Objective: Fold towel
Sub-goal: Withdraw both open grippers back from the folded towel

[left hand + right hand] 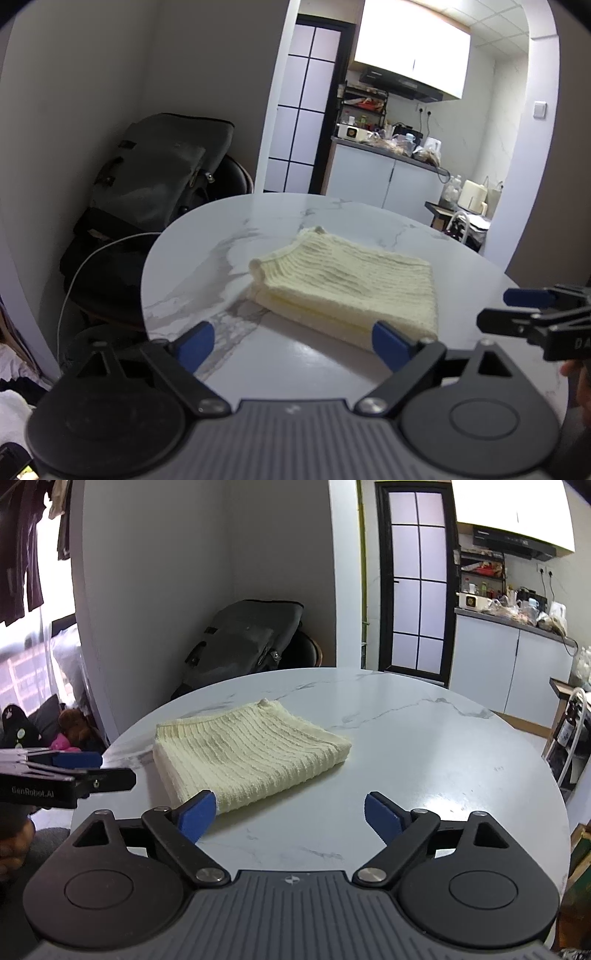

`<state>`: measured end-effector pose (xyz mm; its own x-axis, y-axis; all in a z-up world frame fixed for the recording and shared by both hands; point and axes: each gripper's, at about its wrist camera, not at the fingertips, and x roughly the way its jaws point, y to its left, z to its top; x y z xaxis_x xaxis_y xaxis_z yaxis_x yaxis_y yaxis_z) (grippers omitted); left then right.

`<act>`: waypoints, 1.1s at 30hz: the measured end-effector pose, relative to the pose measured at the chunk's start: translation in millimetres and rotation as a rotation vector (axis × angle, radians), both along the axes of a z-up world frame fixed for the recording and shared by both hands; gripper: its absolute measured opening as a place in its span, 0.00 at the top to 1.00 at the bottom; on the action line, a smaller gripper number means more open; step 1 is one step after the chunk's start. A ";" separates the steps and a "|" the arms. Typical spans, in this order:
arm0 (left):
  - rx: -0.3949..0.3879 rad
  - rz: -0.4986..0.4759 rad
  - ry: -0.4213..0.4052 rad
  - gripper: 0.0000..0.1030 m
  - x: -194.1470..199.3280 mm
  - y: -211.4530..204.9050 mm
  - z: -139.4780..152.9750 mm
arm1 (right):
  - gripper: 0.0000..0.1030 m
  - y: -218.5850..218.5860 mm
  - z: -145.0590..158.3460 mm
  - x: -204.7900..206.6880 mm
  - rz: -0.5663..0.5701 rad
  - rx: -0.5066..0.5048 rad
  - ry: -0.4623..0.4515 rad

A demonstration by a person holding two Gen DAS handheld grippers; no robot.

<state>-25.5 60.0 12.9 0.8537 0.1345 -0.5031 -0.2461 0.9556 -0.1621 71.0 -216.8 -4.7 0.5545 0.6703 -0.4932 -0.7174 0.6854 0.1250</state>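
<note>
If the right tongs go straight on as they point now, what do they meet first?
Probably the bare marble table; the folded towel lies left of that line, near the left pad. Depth is uncertain.

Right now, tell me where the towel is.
The towel lies folded on the round marble table, toward its left side in the right wrist view, just beyond both open tools, with the grey bag behind.

1. A round table (424, 760) with a white, grey-veined marble top carries everything.
2. A pale yellow ribbed towel (247, 753), folded into a thick rectangle, lies flat on it, toward the left in the right wrist view.
</note>
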 end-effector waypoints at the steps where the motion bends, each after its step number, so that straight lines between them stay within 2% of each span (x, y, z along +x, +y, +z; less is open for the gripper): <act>1: 0.000 -0.007 0.000 0.04 0.1 -0.4 -0.1 | 0.09 -6.0 -0.1 1.7 0.012 0.029 0.033; 6: -0.012 -0.018 0.007 0.03 0.4 -1.5 -1.1 | 0.09 -21.2 -3.3 1.4 0.005 0.065 0.096; 11: -0.018 -0.028 0.028 0.03 -1.4 -3.9 -3.2 | 0.09 -24.1 -4.7 -12.4 0.009 0.036 0.060; 21: 0.034 -0.022 0.046 0.03 -10.1 -12.8 -6.1 | 0.09 -31.4 -5.7 -30.3 -0.006 0.013 0.011; 29: 0.007 -0.027 0.040 0.03 -12.9 -8.4 -6.5 | 0.09 -41.0 -5.2 -29.6 -0.030 0.056 0.028; 33: -0.031 -0.034 0.026 0.03 -13.2 -4.4 -6.6 | 0.09 -36.9 -5.5 -30.1 -0.026 0.039 0.023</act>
<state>-38.7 55.6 6.3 0.8438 0.0899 -0.5291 -0.2183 0.9581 -0.1854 40.9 -253.7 -10.2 0.5612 0.6744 -0.4799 -0.6957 0.6984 0.1679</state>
